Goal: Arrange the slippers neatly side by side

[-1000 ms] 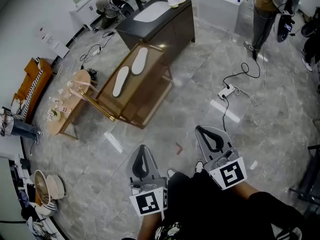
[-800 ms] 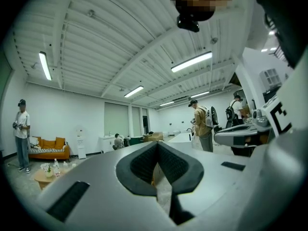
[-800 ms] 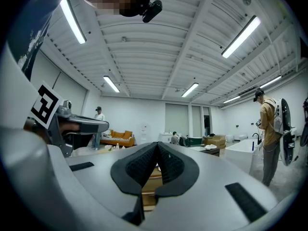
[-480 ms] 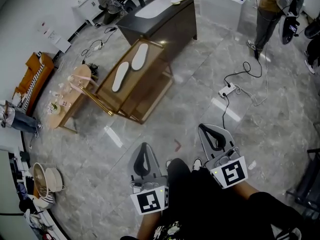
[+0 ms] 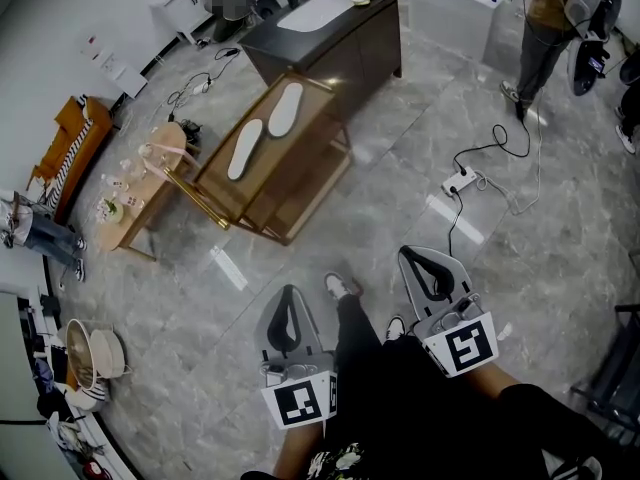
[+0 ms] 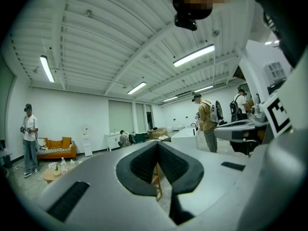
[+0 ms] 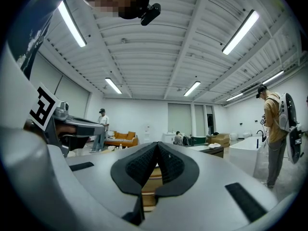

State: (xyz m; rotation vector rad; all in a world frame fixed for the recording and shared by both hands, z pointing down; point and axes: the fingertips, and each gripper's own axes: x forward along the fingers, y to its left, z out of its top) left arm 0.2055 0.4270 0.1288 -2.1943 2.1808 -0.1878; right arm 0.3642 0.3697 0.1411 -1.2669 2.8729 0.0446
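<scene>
1. Floor (image 5: 380,218) of grey polished stone spread through a large white room, with a dark cabinet (image 5: 340,43), an orange sofa (image 5: 70,140) at the left wall and a power strip (image 5: 460,181) on its cable.
2. A brown bench (image 5: 295,166) stood before the cabinet. A white far slipper (image 5: 288,108) lay by the bench's far end and a white near slipper (image 5: 243,150) toward its left edge, staggered and apart.
3. The left gripper (image 5: 286,303) and the right gripper (image 5: 412,263) were held level close to the wearer's body, well apart from the bench.
4. Both grippers' jaws were pressed together with nothing between them.
</scene>
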